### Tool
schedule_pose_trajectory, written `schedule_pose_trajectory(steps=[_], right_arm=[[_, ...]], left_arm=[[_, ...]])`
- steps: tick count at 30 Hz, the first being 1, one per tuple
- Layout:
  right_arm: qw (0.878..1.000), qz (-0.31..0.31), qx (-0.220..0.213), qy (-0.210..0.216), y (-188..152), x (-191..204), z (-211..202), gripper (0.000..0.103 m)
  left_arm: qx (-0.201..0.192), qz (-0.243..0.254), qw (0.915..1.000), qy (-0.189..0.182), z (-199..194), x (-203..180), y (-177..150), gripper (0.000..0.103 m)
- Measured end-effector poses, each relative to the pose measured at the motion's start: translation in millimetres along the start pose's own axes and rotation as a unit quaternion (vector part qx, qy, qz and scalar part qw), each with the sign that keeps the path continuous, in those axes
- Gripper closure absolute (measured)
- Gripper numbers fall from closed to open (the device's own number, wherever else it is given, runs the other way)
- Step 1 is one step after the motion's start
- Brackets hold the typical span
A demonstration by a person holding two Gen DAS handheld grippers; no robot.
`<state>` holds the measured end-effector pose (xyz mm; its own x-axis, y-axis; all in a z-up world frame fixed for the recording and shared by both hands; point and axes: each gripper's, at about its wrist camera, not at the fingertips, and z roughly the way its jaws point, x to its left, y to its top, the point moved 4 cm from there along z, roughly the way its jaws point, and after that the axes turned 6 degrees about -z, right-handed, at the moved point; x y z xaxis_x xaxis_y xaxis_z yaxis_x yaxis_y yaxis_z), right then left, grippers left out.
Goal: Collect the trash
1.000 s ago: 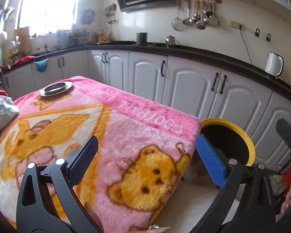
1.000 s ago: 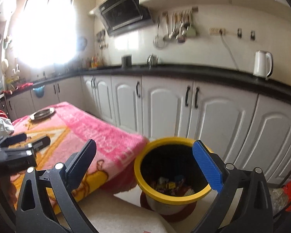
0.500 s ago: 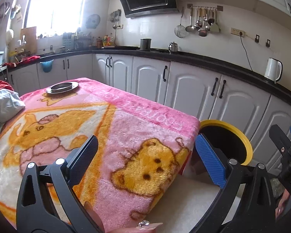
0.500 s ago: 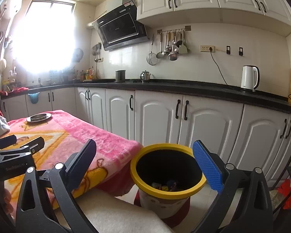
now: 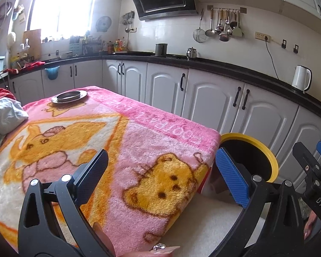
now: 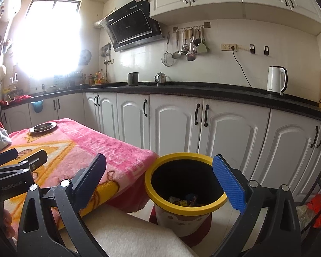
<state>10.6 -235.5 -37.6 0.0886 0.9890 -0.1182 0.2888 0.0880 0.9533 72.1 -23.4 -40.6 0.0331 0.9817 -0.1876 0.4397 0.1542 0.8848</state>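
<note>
A yellow-rimmed trash bin (image 6: pixel 158 184) stands on the floor beside the table, with small colourful scraps (image 6: pixel 185 200) at its bottom; its rim also shows in the left wrist view (image 5: pixel 265 152). My right gripper (image 6: pixel 159 176) is open and empty, held above and just short of the bin. My left gripper (image 5: pixel 161 172) is open and empty above the near corner of the pink cartoon blanket (image 5: pixel 139 141) covering the table. The left gripper also shows in the right wrist view (image 6: pixel 17 158), and the right one at the right edge of the left wrist view (image 5: pixel 312 156).
A metal dish (image 5: pixel 69 96) sits at the table's far end and crumpled cloth (image 5: pixel 5 115) at its left edge. White cabinets (image 6: pixel 175 120) under a black counter run behind, with a white kettle (image 6: pixel 276 80). A cream cushion (image 6: pixel 134 233) lies below the right gripper.
Both grippers have risen and tilted up, so more of the wall and upper cabinets shows. Both stayed open and empty. The bin sits lower in the right wrist view.
</note>
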Motion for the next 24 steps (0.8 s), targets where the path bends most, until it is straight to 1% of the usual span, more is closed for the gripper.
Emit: schedule_pose_trajectory(steps=[24], right_arm=[[1.0, -0.001, 0.001, 0.002, -0.7, -0.2, 0.3, 0.006]], left_arm=[[-0.005, -0.001, 1.0, 0.002, -1.9, -0.3, 1.3, 0.011]])
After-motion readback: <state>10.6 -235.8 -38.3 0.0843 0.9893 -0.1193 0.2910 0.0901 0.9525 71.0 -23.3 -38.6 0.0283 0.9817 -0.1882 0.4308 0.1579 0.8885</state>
